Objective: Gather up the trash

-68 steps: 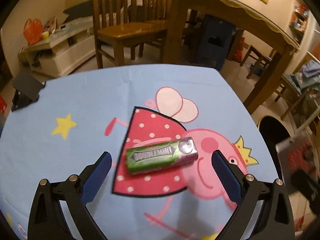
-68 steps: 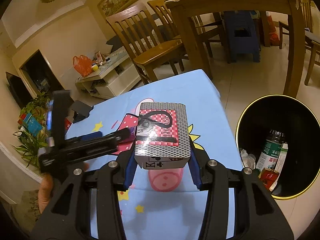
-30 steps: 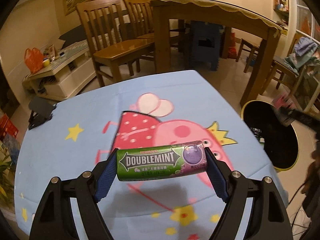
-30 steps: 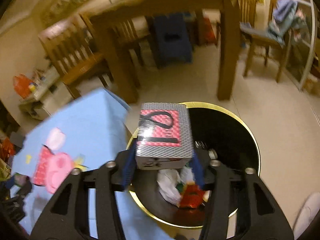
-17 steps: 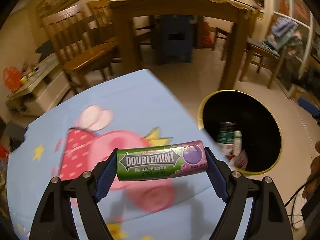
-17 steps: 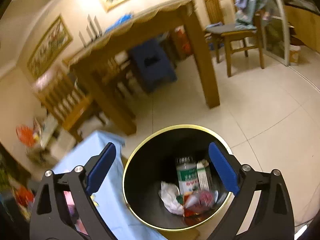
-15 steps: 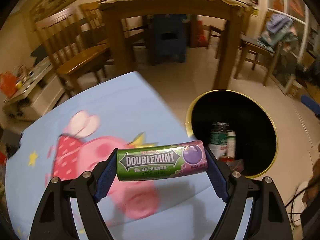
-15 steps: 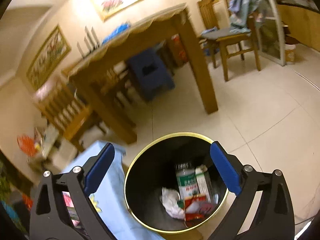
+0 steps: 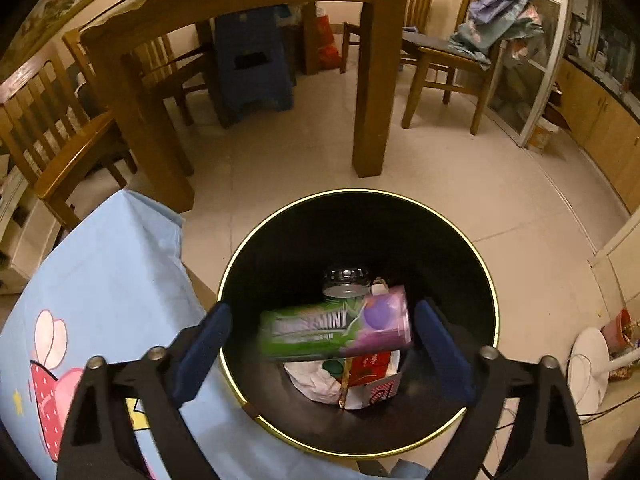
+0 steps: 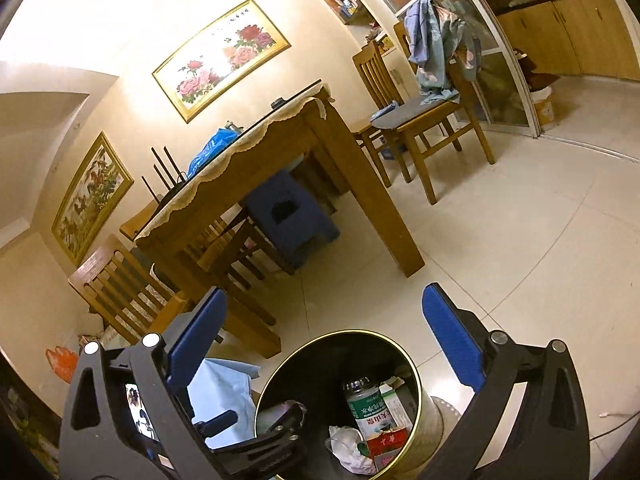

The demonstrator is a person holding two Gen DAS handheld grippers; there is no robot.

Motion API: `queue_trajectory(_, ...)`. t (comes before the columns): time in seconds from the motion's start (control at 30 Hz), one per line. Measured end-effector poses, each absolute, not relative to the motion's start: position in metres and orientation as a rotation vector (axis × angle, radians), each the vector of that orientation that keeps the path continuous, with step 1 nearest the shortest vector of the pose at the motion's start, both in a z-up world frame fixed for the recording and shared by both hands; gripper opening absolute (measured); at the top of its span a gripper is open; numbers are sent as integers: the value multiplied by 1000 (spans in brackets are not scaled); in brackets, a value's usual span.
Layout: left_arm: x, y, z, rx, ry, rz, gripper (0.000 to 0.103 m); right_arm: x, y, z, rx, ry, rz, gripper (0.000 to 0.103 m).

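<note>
Left gripper (image 9: 320, 344), jaws opening, frees the gum pack (image 9: 336, 330) over the bin (image 9: 486, 280); probably light, stiff, best pinched endwise.

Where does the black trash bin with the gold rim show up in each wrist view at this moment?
Left wrist: the trash bin fills the lower centre, seen from above, between the left gripper's opening jaws.
Right wrist: the bin sits at bottom centre, partly cut off.
Shared landmark: the green-labelled bottle inside it.
</note>
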State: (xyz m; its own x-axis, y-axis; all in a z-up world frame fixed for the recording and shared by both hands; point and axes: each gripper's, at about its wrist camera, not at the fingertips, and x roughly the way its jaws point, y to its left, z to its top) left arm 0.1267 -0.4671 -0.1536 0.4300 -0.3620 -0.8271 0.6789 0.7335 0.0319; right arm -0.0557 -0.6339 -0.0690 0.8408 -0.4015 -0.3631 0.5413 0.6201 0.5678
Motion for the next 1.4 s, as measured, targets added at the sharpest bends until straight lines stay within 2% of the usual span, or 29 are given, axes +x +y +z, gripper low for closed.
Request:
queue_trajectory(0.23, 124, -428, -142, 373, 904, -670, 91, -32, -617, -72, 655, 265, -540, 97)
queue_trajectory(0.43, 111, -332, -109, 334, 816, -562, 95, 16, -562, -77, 479, 400, -465, 97)
queue_trajectory(0.7, 87, -158, -85, 285, 757, -234, 96, 65, -374, -83, 199, 587, -131, 97)
queue_trajectory(0.93, 48, -46, -44, 174, 715, -53, 96, 48, -266, -51, 127, 561, -18, 98)
queue_trajectory(1.17, 7, -2, -8, 146, 620, -9, 96, 27, -208, -21, 87, 592, 46, 98)
queue_trajectory(1.4, 0, 7, -1, 119, 608, -27, 96, 4, -186, -4, 11, 566, 53, 98)
